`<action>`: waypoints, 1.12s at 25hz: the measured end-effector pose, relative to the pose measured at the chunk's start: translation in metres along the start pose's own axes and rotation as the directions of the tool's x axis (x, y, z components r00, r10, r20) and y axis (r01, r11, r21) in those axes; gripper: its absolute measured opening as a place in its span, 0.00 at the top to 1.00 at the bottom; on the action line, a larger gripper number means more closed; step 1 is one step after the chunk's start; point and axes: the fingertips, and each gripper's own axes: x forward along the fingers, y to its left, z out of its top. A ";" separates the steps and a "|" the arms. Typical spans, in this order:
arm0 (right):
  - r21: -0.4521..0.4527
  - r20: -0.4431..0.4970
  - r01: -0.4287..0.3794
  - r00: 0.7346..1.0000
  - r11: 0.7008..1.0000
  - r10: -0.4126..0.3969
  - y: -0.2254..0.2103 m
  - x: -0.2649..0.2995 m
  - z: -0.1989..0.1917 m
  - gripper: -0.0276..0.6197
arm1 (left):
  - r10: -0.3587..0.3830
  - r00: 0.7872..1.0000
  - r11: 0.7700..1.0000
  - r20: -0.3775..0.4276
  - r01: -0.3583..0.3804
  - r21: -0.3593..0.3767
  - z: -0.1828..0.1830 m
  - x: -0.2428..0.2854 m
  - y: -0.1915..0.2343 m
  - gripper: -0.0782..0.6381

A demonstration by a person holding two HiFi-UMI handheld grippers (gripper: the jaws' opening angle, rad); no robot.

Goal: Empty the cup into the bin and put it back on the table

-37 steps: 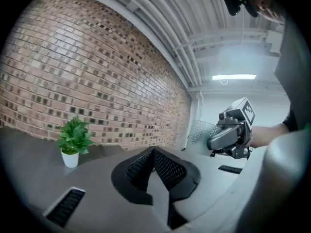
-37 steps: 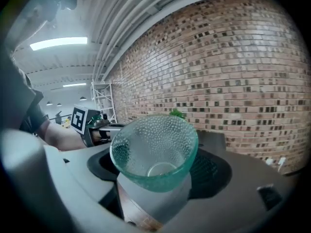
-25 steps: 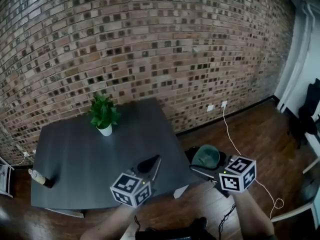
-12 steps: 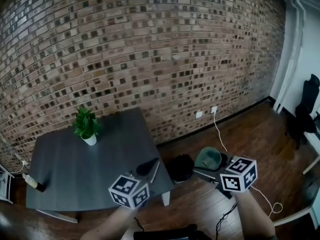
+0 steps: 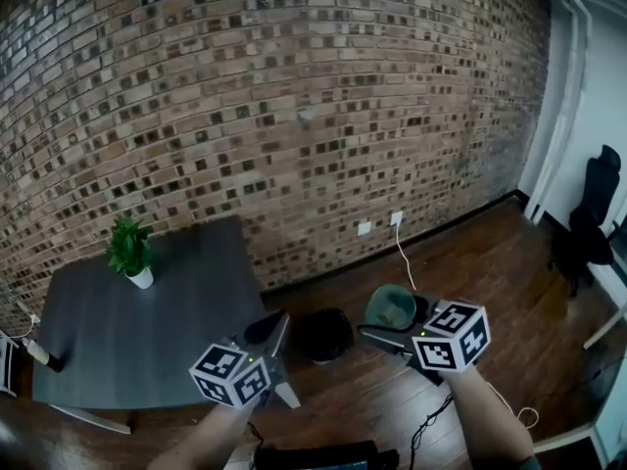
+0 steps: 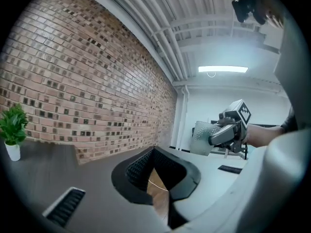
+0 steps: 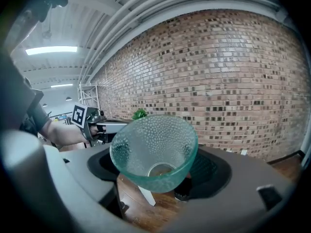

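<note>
**Three lenses, one brick wall**

Up top, the head view peers steeply down on table (image 5: 147, 331), floor (image 5: 490, 262) and both tools. The left gripper (image 5: 275, 323) view hugs its own jaws, looking level along the brick wall (image 5: 294, 116), right gripper (image 5: 384, 323) in sight. The right gripper view, tight behind its cup (image 7: 154, 152), catches the left one back. All three share the plant (image 5: 128, 248).
</note>
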 end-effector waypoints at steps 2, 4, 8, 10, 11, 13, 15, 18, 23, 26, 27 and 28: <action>0.006 -0.002 -0.005 1.000 1.000 0.005 -0.014 -0.002 -0.004 0.34 | 0.012 1.000 1.000 -0.005 -0.012 0.018 -0.002 0.011 -0.003 0.89; 0.015 -0.006 -0.008 1.000 1.000 0.008 -0.027 -0.002 -0.006 0.34 | 0.026 1.000 0.999 -0.012 -0.026 0.021 -0.003 0.022 -0.002 0.89; 0.029 -0.009 -0.022 1.000 0.999 0.022 -0.043 0.005 -0.004 0.34 | 0.049 0.999 0.999 -0.024 -0.049 0.010 -0.003 0.037 0.009 0.89; 0.028 -0.015 -0.019 1.000 0.999 0.019 -0.052 0.011 -0.004 0.34 | 0.051 0.999 0.999 -0.020 -0.050 0.006 -0.003 0.046 0.015 0.89; 0.027 -0.017 -0.016 1.000 1.000 0.017 -0.058 0.015 -0.003 0.34 | 0.051 0.999 0.999 -0.015 -0.051 0.002 -0.003 0.051 0.019 0.89; 0.029 -0.020 -0.015 1.000 0.999 0.016 -0.068 0.027 0.001 0.34 | 0.057 0.998 0.998 0.000 -0.057 -0.009 -0.001 0.060 0.031 0.89; 0.035 -0.024 -0.021 0.999 0.999 0.022 -0.077 0.041 0.005 0.34 | 0.061 0.998 0.998 0.010 -0.061 -0.009 0.001 0.070 0.045 0.89; 0.016 -0.044 -0.012 0.999 1.000 0.012 -0.094 0.060 0.015 0.34 | 0.057 0.998 0.998 0.021 -0.057 -0.003 0.008 0.088 0.066 0.89; -0.009 -0.065 -0.003 0.998 1.000 0.003 -0.126 0.094 0.038 0.34 | 0.099 0.993 0.991 0.060 -0.104 0.089 0.033 0.113 0.103 0.89; -0.042 -0.089 0.014 0.996 0.999 -0.018 -0.143 0.113 0.054 0.34 | 0.086 0.995 0.992 0.057 -0.091 0.089 0.039 0.127 0.120 0.89; -0.047 -0.095 0.016 0.995 0.999 -0.020 -0.148 0.120 0.058 0.34 | 0.085 0.995 0.993 0.052 -0.089 0.082 0.038 0.131 0.127 0.89; -0.048 -0.100 0.013 0.995 0.999 -0.018 -0.154 0.127 0.060 0.34 | 0.088 0.995 0.993 0.046 -0.091 0.077 0.037 0.134 0.133 0.89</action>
